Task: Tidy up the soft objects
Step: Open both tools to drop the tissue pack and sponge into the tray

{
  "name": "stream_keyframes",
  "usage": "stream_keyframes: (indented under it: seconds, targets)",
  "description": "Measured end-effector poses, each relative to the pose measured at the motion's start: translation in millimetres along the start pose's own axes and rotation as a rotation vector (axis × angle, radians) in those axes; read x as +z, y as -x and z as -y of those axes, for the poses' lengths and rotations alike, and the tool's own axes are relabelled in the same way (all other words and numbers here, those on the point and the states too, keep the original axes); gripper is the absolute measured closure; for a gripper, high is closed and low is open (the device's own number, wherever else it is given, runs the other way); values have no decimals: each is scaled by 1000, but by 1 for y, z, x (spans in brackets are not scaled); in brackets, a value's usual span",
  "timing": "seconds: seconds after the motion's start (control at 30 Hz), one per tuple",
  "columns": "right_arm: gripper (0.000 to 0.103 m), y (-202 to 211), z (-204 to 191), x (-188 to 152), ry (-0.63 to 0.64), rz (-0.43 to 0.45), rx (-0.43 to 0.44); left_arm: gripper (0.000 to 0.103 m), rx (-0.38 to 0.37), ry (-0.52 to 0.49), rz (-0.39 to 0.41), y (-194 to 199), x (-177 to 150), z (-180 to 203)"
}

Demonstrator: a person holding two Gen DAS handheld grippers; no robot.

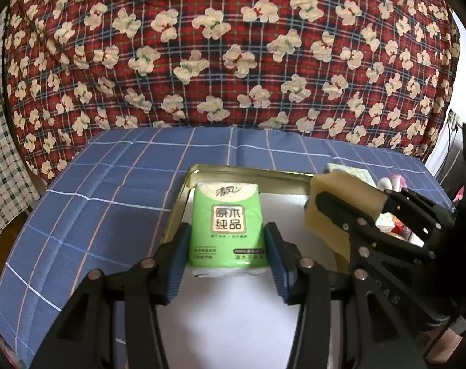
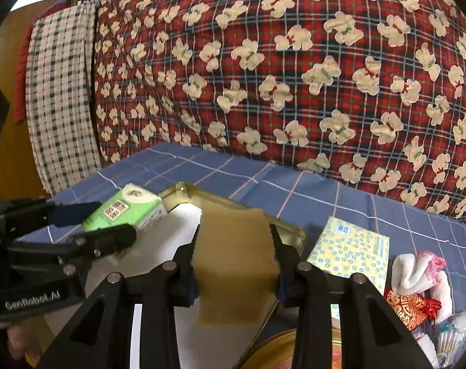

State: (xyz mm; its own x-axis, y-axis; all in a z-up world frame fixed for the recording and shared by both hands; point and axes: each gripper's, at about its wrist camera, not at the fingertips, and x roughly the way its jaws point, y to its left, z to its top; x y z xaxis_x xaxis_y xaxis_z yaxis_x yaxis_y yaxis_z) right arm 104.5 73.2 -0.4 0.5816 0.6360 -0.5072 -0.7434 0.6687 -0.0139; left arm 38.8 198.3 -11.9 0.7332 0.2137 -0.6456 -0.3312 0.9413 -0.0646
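Note:
A green tissue pack [image 1: 227, 227] lies in a gold-rimmed tray [image 1: 254, 174] with a white floor, on a blue checked cloth. My left gripper [image 1: 228, 240] has its blue pads on both sides of the pack, shut on it; both also show in the right wrist view, the pack [image 2: 125, 210] and the gripper [image 2: 91, 221]. My right gripper [image 2: 234, 246] is shut on a tan sponge [image 2: 236, 264] and holds it over the tray's right part [image 2: 291, 230]. In the left wrist view the sponge [image 1: 340, 206] hangs in the right gripper [image 1: 349, 212] beside the pack.
A yellow dotted tissue pack [image 2: 352, 252], a white and pink cloth [image 2: 417, 273], a red and gold pouch [image 2: 408, 307] and small packets [image 2: 451, 335] lie right of the tray. A red bear-print quilt [image 1: 233, 46] rises behind. A round gold lid [image 2: 282, 350] is below.

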Motion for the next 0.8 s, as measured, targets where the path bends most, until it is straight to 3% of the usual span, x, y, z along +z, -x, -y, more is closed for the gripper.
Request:
stream_keyframes:
  seconds: [0.23,0.33,0.4,0.43,0.6,0.8]
  targets:
    - [61,-9,-7,-3,21,-60,0,53,25,-13,-41,-10,-1,-2]
    - [47,-11,-13,-5,56,-79,-9,44,66,-10,-35,-7,0,-2]
    - [41,-7,-11,-6,50,-63,-28,31,73,-6,-17,-1,0,-4]
    - [39,-5,-8,-7,36,-59,-22,29,72,-3,-6,2,0,-5]
    - [34,23,14,-13,-51,5,-5,27,44,12,52,16,-3,5]
    - [34,74,40,-29,-69,103,-43,22,-12,-78,154,39,-21,60]
